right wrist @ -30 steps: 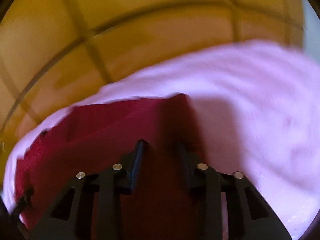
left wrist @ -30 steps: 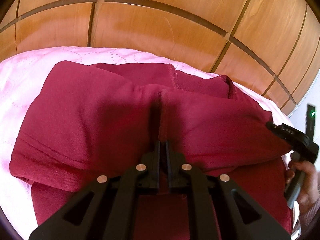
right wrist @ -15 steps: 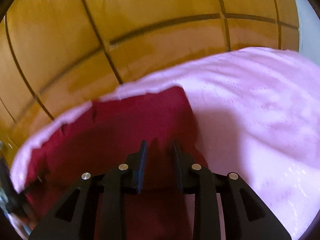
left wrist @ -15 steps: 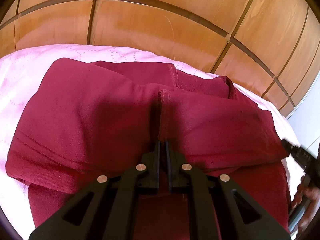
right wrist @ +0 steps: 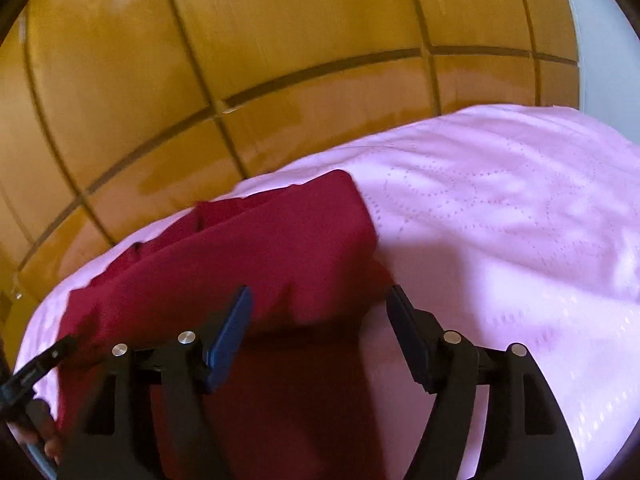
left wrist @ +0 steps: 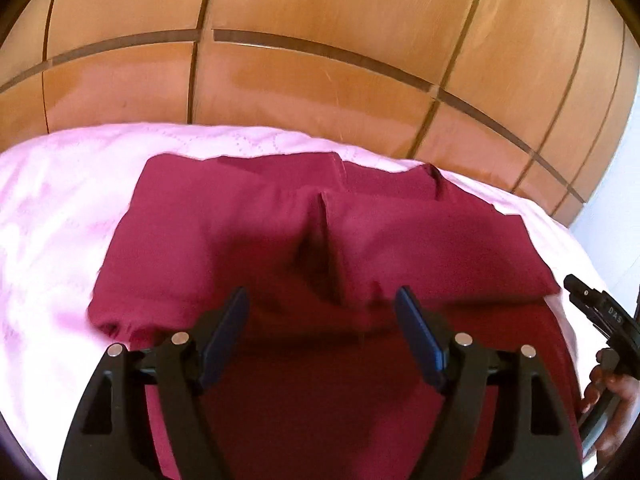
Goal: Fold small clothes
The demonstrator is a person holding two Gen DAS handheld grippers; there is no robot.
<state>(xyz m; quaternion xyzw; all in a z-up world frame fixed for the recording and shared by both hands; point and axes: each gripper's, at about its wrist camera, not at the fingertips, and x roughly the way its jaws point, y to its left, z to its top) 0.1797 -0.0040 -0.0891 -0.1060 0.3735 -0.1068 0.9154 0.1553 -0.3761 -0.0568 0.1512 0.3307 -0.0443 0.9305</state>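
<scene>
A dark red garment lies folded over on a pink bedspread. Its upper layer is doubled back over the lower part, with a seam ridge down the middle. My left gripper is open and empty, just above the folded edge. In the right wrist view the same garment lies at the left of the bedspread. My right gripper is open and empty over the garment's right edge. The right gripper also shows at the right edge of the left wrist view.
A wooden panelled headboard rises right behind the bed, also in the right wrist view. A white wall stands at the far right. The left hand-held gripper shows at the lower left of the right wrist view.
Both grippers have opened and let go of the garment. The folded layer now lies flat on the lower part. Both grippers have drawn back a little.
</scene>
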